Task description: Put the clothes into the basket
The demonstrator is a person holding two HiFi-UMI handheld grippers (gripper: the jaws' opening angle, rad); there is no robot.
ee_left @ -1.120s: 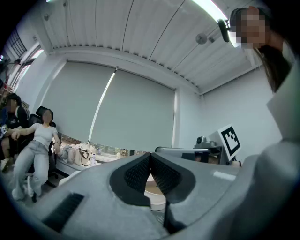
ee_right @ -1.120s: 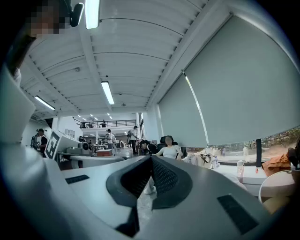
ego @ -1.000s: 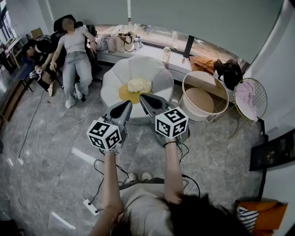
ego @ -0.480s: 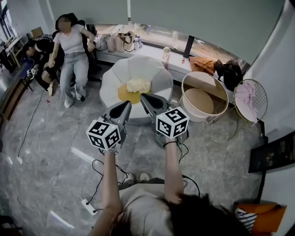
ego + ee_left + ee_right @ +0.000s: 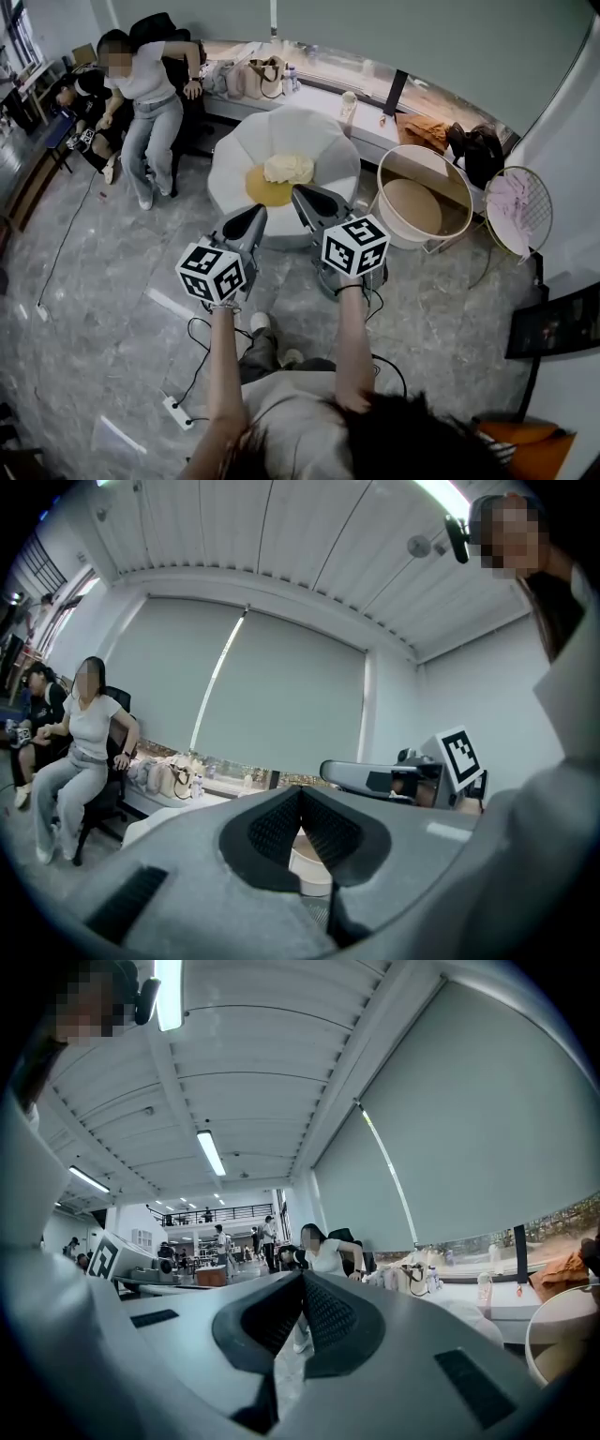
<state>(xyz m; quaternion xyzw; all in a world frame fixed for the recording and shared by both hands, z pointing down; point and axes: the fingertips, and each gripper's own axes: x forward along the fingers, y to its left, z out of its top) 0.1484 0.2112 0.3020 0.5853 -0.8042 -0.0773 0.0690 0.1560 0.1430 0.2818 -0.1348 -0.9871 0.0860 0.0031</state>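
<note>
Basket (image 5: 562, 1349) partly beyond right gripper view's edge; orange object (image 5: 520, 448) partly beyond head view's corner.

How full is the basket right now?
Empty. In the head view the basket shows a bare bottom; the cream clothes lie on the white chair beside it.

Two tongs (image 5: 255, 215) (image 5: 303, 195), one basket (image 5: 412, 206), one cream garment (image 5: 288, 168), two seated people (image 5: 150, 89)
</note>
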